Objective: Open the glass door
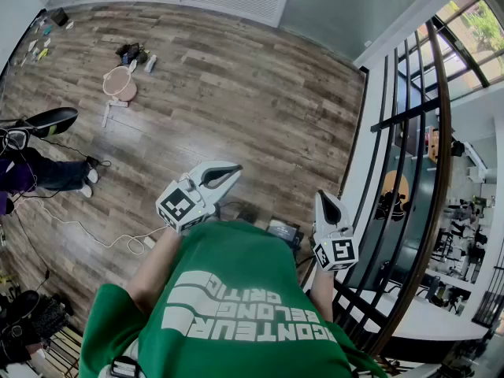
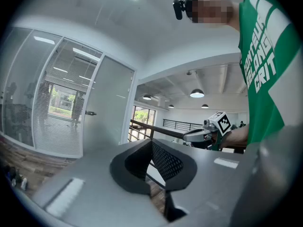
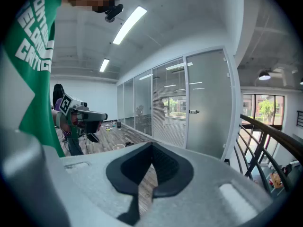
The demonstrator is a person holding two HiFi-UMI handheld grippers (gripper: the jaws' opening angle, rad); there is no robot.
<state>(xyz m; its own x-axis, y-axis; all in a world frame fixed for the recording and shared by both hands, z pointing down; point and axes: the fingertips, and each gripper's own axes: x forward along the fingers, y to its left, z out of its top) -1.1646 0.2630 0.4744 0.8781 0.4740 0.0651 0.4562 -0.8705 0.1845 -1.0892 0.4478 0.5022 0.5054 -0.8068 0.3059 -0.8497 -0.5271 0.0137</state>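
Observation:
The glass door (image 3: 208, 105) is a frosted panel with a small metal handle (image 3: 193, 111), some way ahead of my right gripper (image 3: 151, 146). That gripper is shut and holds nothing. In the left gripper view the door (image 2: 106, 112) stands far off to the left, its handle (image 2: 91, 113) facing me. My left gripper (image 2: 151, 141) also has its jaws together, with nothing between them. In the head view both grippers, left (image 1: 235, 168) and right (image 1: 322, 197), are held out in front of a green shirt above the wooden floor, well apart from the door.
A black curved railing (image 1: 409, 116) runs along my right side, with a drop to a lower floor behind it. A seated person's legs (image 1: 39, 173) are at the left. A white cable (image 1: 102, 239), a pink round object (image 1: 120, 82) and a dark box (image 1: 283, 231) lie on the floor.

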